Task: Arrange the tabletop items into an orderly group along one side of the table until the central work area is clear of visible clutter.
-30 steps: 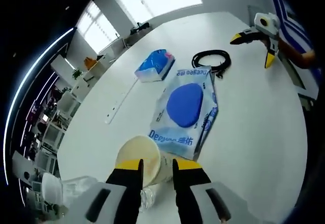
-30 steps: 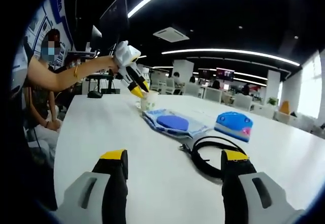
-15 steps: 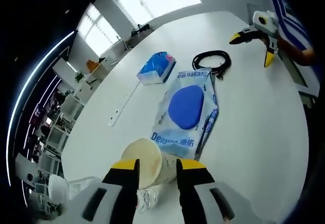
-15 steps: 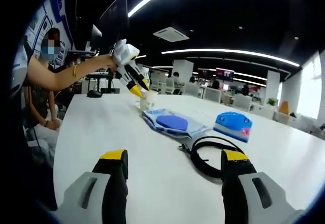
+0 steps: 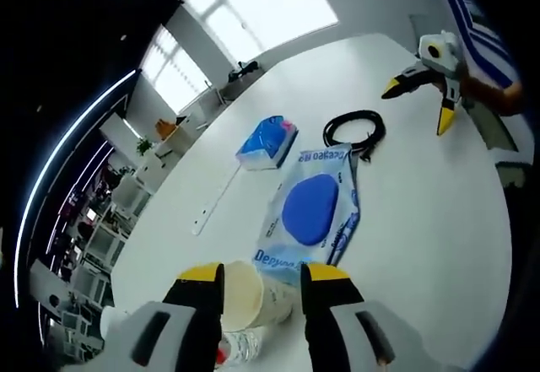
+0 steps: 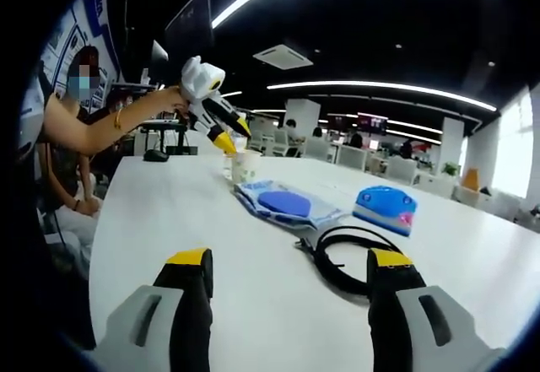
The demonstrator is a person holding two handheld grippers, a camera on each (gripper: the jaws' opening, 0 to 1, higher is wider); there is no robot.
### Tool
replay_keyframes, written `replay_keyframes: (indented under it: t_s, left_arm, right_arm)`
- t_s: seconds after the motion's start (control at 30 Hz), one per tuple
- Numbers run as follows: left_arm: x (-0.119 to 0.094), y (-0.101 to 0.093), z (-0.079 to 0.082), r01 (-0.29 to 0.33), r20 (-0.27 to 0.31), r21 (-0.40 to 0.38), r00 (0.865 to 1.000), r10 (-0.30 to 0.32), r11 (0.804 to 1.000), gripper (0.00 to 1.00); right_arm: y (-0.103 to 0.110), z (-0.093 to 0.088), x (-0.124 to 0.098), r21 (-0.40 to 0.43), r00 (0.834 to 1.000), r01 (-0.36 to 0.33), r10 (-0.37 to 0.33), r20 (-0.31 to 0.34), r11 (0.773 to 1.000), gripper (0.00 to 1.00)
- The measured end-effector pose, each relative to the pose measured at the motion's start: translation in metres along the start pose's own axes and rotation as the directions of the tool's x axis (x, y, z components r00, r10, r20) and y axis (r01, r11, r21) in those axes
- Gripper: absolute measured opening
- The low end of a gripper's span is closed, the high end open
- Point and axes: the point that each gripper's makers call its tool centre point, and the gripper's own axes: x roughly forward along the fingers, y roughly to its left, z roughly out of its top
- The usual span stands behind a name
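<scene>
A cream paper cup (image 5: 253, 294) stands on the white table (image 5: 439, 220), framed by the jaws of my left gripper (image 5: 263, 276), which is open. From the right gripper view, that left gripper (image 6: 234, 136) hovers just above the cup (image 6: 245, 167). A blue-and-white wipes packet (image 5: 314, 207) (image 6: 287, 203) lies beside the cup. Past it are a blue tissue pack (image 5: 268, 142) (image 6: 386, 206) and a coiled black cable (image 5: 354, 129). My right gripper (image 6: 289, 262) is open, low over the table, with the cable (image 6: 342, 258) just ahead of it. It also shows far across the table (image 5: 418, 106).
A crumpled clear bottle (image 5: 240, 347) lies by the cup. A thin white strip (image 5: 215, 207) lies left of the wipes packet. A seated person (image 6: 67, 136) holds the left gripper at the table's end, near a dark mouse (image 6: 156, 156). Office desks and chairs stand beyond.
My left gripper's jaws have spread wider, and the gripper has lifted a little above the cup. The right gripper has stayed put.
</scene>
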Motion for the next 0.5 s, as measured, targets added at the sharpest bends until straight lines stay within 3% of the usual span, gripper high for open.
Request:
replay_keyframes:
  t_s: [0.5]
  left_arm:
    - [-0.005, -0.020, 0.021, -0.012, 0.062, 0.021, 0.998, 0.011, 1.000, 0.37]
  right_arm:
    - [-0.001, 0.001, -0.003, -0.019, 1.000, -0.006, 0.006, -0.008, 1.000, 0.66]
